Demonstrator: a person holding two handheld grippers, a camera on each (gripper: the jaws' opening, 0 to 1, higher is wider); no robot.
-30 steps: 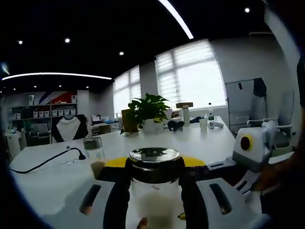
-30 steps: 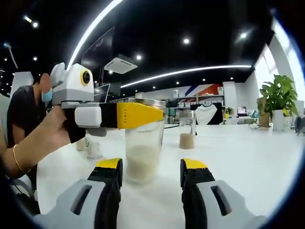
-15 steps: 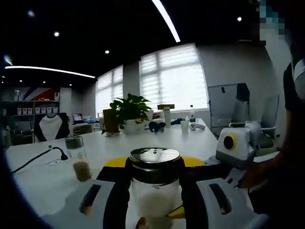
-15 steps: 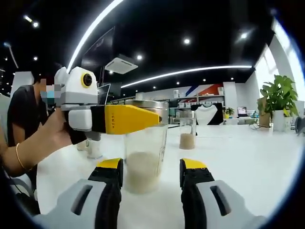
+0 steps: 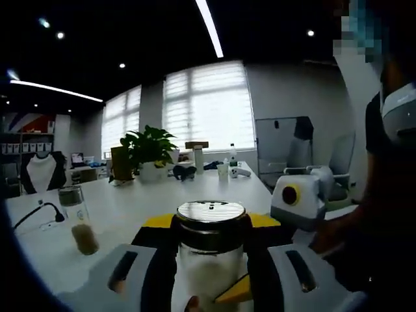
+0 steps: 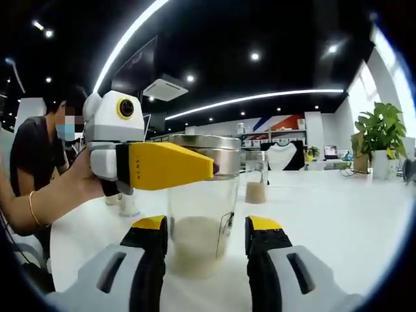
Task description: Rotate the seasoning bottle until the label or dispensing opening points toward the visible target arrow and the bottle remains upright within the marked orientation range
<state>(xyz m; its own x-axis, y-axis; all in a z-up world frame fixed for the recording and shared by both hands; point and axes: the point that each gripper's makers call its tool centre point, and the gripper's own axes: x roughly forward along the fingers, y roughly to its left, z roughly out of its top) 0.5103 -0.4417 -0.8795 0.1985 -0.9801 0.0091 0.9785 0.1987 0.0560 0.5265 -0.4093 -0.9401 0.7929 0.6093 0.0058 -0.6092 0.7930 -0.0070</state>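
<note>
Left claw (image 5: 211, 260) clamped seasoning bottle (image 5: 209, 250) under metal lid; right claw (image 6: 205, 237) open at 6 o'clock. Glass likely rigid, slippery, fragile; you should grip neck.

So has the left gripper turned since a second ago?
Yes. In the right gripper view the left gripper, clamped on the bottle, swung toward the camera against the small jar.

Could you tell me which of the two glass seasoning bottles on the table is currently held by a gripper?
The nearer bottle with pale contents: the left gripper clamps below its metal lid. The smaller bottle with brown contents stands free behind.
</note>
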